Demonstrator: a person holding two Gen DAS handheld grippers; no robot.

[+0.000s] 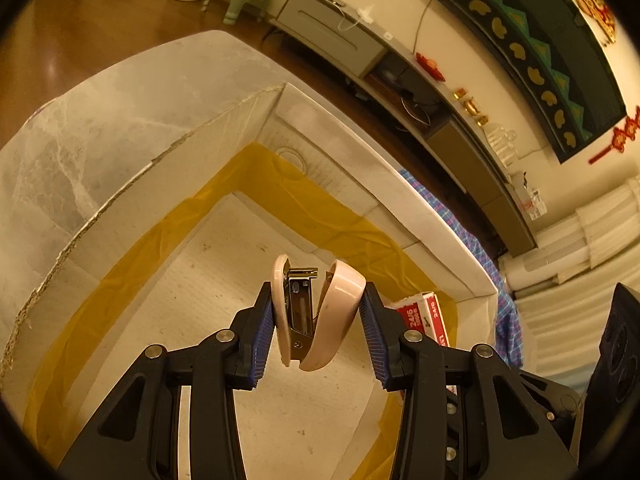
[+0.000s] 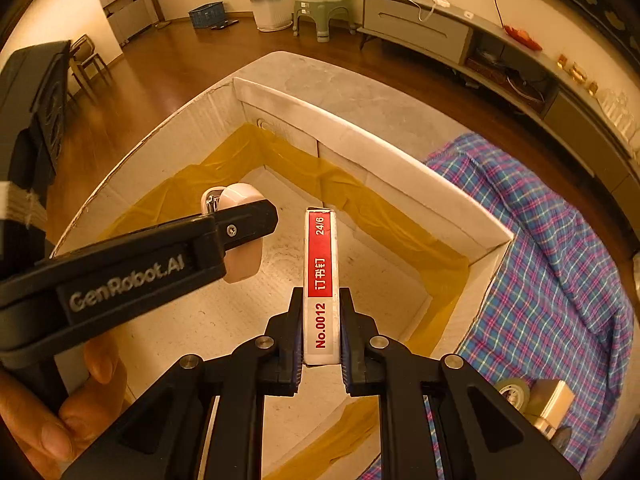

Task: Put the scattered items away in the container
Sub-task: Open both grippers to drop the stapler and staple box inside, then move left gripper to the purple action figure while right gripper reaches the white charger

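My left gripper point(image 1: 318, 330) is shut on a pink stapler point(image 1: 320, 316), held over the inside of the white cardboard box point(image 1: 224, 128). The stapler point(image 2: 240, 200) and the left gripper's finger point(image 2: 240, 224) also show in the right wrist view. My right gripper point(image 2: 320, 334) is shut on a red and white staple box point(image 2: 321, 280), upright above the cardboard box's floor point(image 2: 248, 312). The staple box point(image 1: 424, 316) shows to the right in the left wrist view.
The cardboard box has yellow tape point(image 2: 360, 196) along its inner seams and stands on a marble table point(image 1: 100, 120). A blue plaid cloth point(image 2: 552, 240) lies to its right with a tape roll point(image 2: 514, 392) and a small block point(image 2: 554, 402).
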